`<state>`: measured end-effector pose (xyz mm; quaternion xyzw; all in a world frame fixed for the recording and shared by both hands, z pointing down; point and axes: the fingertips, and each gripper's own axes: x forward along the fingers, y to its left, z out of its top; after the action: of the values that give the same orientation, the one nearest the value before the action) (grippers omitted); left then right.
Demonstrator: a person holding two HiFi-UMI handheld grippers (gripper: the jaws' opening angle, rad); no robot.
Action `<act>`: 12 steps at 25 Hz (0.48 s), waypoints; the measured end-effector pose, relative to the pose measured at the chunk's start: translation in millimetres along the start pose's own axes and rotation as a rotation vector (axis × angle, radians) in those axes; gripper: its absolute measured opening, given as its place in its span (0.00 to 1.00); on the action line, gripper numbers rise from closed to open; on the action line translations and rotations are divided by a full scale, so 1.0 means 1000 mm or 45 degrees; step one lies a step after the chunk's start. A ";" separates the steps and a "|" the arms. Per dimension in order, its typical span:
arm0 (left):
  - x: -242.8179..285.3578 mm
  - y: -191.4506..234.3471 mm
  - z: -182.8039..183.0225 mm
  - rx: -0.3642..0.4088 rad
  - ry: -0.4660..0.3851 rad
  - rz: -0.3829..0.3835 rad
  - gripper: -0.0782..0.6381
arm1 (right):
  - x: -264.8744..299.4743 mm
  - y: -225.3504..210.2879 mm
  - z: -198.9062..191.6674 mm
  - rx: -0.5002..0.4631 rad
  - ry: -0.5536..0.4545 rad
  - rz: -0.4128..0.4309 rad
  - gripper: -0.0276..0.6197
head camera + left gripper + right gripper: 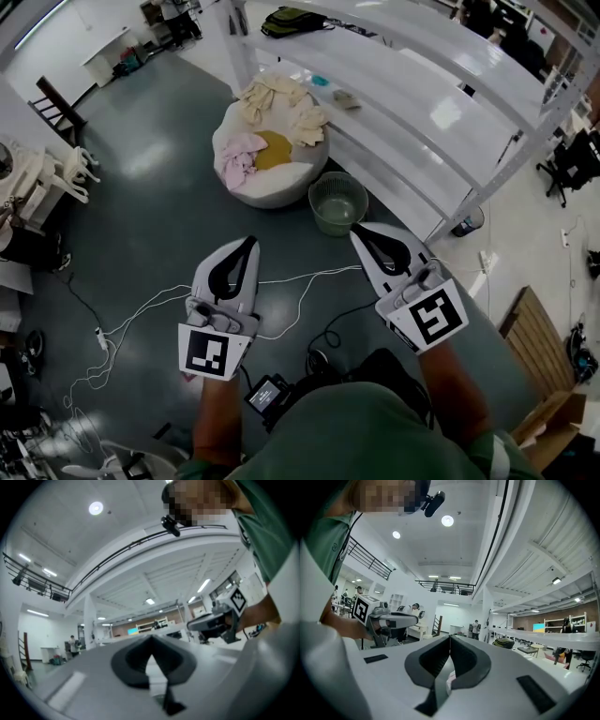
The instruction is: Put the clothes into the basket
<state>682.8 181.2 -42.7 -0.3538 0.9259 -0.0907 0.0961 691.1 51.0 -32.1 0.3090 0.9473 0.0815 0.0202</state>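
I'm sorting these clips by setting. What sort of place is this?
Probably a large open lab or workshop hall, not a home: a long white metal rack runs across the floor, an office chair stands beyond it, and a railed mezzanine runs overhead.

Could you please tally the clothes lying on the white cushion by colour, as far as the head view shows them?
Cream bundles: 2
Pink garment: 1
Mustard garment: 1
Total: 4, all on the white cushion; I can see none in the green basket beside it.
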 end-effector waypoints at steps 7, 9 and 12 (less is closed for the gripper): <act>0.009 0.035 -0.011 -0.019 -0.005 0.001 0.11 | 0.038 0.000 -0.001 -0.006 0.016 0.005 0.05; 0.018 0.043 -0.017 -0.024 -0.001 0.006 0.11 | 0.050 -0.007 -0.003 0.003 0.011 0.008 0.05; 0.035 0.057 -0.025 -0.022 0.020 0.012 0.11 | 0.073 -0.022 -0.009 0.010 0.012 0.027 0.05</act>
<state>614.7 202.1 -35.6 -0.3495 0.9291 -0.0851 0.0861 618.1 75.4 -25.8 0.3187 0.9444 0.0793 0.0136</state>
